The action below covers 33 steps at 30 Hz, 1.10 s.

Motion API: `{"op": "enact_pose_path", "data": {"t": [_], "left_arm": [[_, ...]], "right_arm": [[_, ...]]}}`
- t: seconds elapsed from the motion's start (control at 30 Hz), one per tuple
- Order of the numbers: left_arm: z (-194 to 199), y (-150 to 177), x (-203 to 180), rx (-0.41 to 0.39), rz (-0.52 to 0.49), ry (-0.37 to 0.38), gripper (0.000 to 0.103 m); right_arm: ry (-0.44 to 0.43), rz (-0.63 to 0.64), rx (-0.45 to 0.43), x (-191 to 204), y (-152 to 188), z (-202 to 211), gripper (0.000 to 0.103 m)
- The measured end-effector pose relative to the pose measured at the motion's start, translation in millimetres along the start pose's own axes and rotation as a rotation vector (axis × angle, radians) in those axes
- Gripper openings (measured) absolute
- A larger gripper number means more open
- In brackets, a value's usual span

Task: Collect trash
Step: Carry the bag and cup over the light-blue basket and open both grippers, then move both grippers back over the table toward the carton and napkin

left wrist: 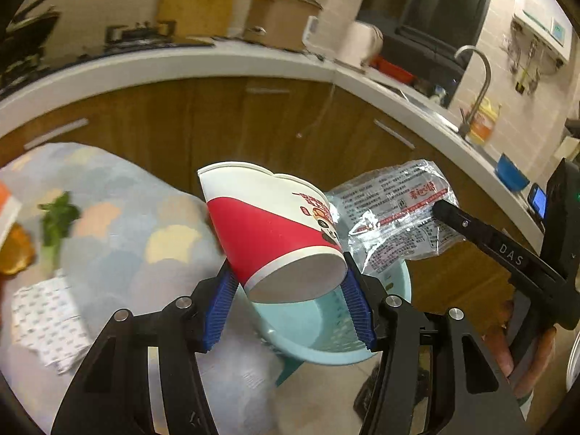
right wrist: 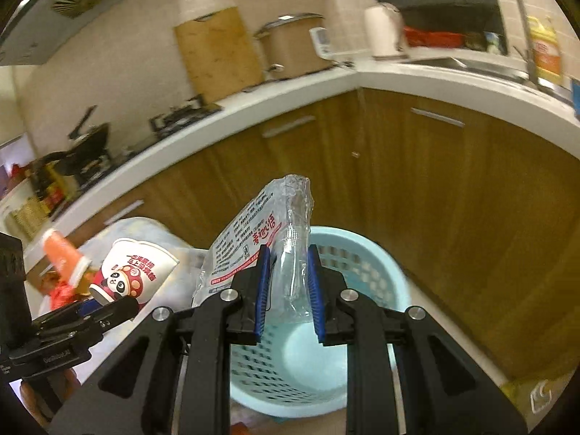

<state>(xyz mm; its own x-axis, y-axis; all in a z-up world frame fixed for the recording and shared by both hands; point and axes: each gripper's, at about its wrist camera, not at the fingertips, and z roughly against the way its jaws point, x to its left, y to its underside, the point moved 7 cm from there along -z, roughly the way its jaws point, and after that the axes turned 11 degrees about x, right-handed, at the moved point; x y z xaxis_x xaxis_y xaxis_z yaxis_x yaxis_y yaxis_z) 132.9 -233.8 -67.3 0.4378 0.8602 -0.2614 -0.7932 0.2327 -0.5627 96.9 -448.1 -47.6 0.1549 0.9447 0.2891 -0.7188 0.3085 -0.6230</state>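
Note:
My left gripper (left wrist: 288, 286) is shut on a red and white paper cup (left wrist: 268, 228), held tilted above the light blue trash basket (left wrist: 319, 348). The cup also shows in the right wrist view (right wrist: 132, 272), with the left gripper (right wrist: 108, 299) at its base. My right gripper (right wrist: 288, 282) is shut on a clear plastic wrapper (right wrist: 261, 243) with printed text, held over the basket (right wrist: 366, 268). In the left wrist view the wrapper (left wrist: 395, 210) hangs from the right gripper (left wrist: 440, 208) just right of the cup.
A table with a patterned cloth (left wrist: 119, 210) holds green vegetable scraps (left wrist: 58, 217), a printed paper packet (left wrist: 47, 322) and an orange item (left wrist: 14, 250). Wooden cabinets (right wrist: 453, 188) and a white counter (right wrist: 398, 72) stand behind the basket.

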Motion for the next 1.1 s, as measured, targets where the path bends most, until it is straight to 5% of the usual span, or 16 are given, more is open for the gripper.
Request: {"op": "enact_pose_path", "data": {"t": [0.2, 0.3, 0.5, 0.53, 0.6, 0.73, 1.1], "left_arm": [[-50, 1, -17, 0.135, -0.059, 0.048, 0.054], [-68, 7, -20, 0.194, -0.062, 0.076, 0.045], [-95, 14, -18, 0.252, -0.041, 0.068, 0.044], [-98, 15, -18, 0.262, -0.032, 0.072, 0.044], [-102, 16, -16, 0.275, -0.017, 0.075, 0.050], [-86, 15, -12, 0.233, -0.005, 0.093, 0.068], [-14, 7, 12, 0.075, 0.067, 0.113, 0.071]], "right_arm": [[0.099, -0.037, 0.103, -25, 15, -29, 0.019], [0.133, -0.043, 0.139, -30, 24, -40, 0.020], [0.156, -0.045, 0.210, -34, 36, -61, 0.021], [0.153, -0.048, 0.228, -34, 40, -65, 0.023], [0.153, -0.057, 0.257, -37, 45, -72, 0.050], [0.157, -0.033, 0.232, -35, 48, -67, 0.060], [0.086, 0.015, 0.134, -4, 32, -27, 0.060]]}}
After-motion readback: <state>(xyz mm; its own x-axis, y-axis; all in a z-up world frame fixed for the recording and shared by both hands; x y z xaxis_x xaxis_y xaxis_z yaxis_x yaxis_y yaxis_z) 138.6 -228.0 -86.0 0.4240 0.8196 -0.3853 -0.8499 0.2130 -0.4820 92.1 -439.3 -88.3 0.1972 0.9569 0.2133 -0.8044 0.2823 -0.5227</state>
